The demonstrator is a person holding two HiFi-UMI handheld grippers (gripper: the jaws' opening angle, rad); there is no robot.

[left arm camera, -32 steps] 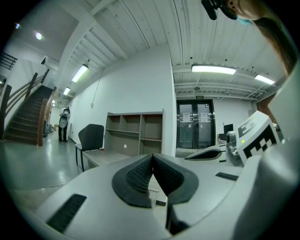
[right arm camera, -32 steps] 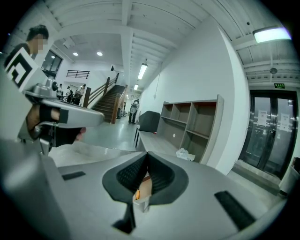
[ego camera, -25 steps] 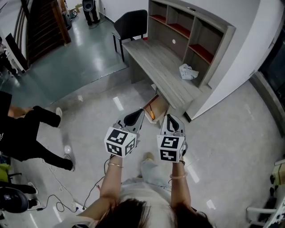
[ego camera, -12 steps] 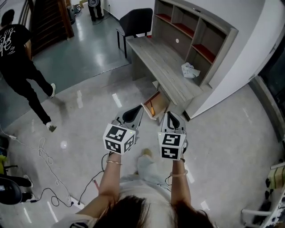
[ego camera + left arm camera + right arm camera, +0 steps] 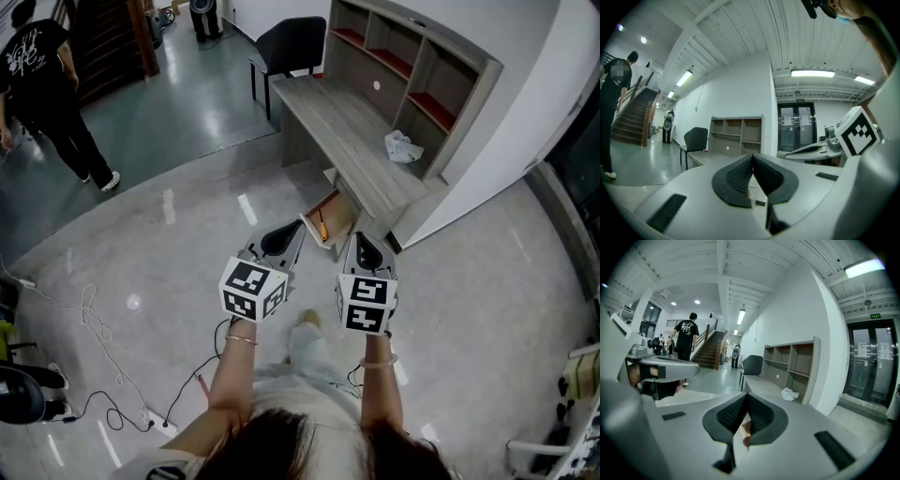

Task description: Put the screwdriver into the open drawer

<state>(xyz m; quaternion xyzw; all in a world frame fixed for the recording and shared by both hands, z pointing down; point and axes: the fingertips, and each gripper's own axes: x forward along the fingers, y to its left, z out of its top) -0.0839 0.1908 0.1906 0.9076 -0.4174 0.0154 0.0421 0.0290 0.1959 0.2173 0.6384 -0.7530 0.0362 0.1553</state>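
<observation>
I hold my left gripper (image 5: 294,232) and my right gripper (image 5: 359,240) side by side, low over the pale polished stone floor (image 5: 487,281), both aimed at the open wooden drawer (image 5: 339,223) that sticks out under the long grey wood-grain desk (image 5: 328,112). Both pairs of jaws are pressed together at the tips, with nothing between them. A thin orange-handled tool, which I take for the screwdriver (image 5: 321,226), lies inside the drawer, just beyond my left gripper's tips and apart from both grippers. On the desk top lies a crumpled white cloth or paper (image 5: 401,147), near the grey shelf unit with red-lined compartments (image 5: 412,66). A black chair (image 5: 291,42) stands at the desk's far end. A person in black clothes (image 5: 42,84) is on the dark green floor, well apart from me.
</observation>
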